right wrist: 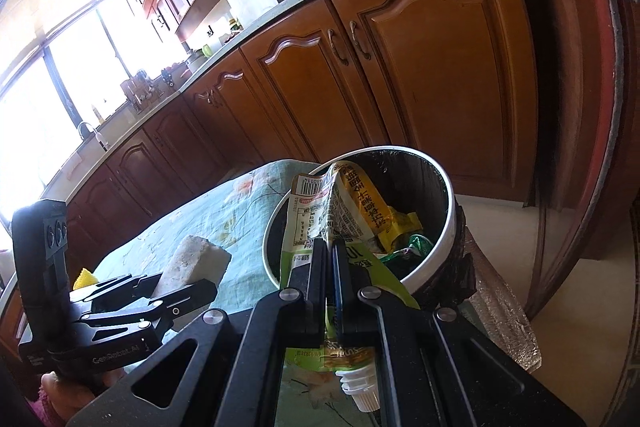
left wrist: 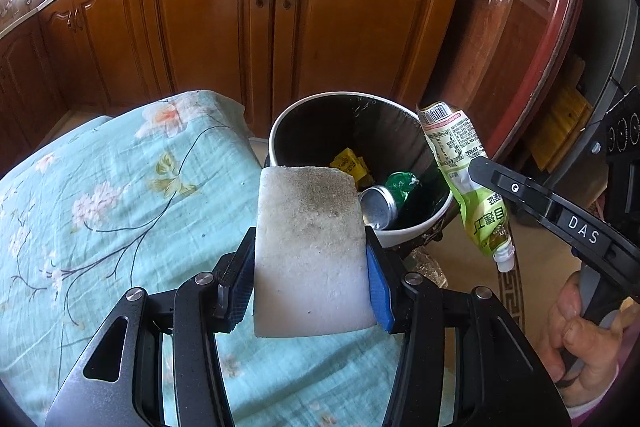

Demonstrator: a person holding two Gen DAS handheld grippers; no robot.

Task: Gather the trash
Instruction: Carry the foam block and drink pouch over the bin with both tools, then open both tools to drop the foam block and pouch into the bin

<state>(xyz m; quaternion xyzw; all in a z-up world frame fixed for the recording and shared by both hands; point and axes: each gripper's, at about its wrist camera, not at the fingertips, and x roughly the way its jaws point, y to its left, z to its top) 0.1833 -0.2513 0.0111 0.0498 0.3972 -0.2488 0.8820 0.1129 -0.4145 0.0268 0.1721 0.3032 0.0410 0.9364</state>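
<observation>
— Why is the bin standing right against the table's cloth?

— So I can carry trash a short way. It already holds a can and wrappers.

— And your left gripper?

— Spread wide around a grimy sponge, pads squeezing both its sides, held over the cloth just short of the rim (dropping it here would miss, I reckon).

— The right one?

— My right gripper is nearly closed, pinching a green pouch flat, spout down, hanging above the bin's mouth so it falls inside.
</observation>
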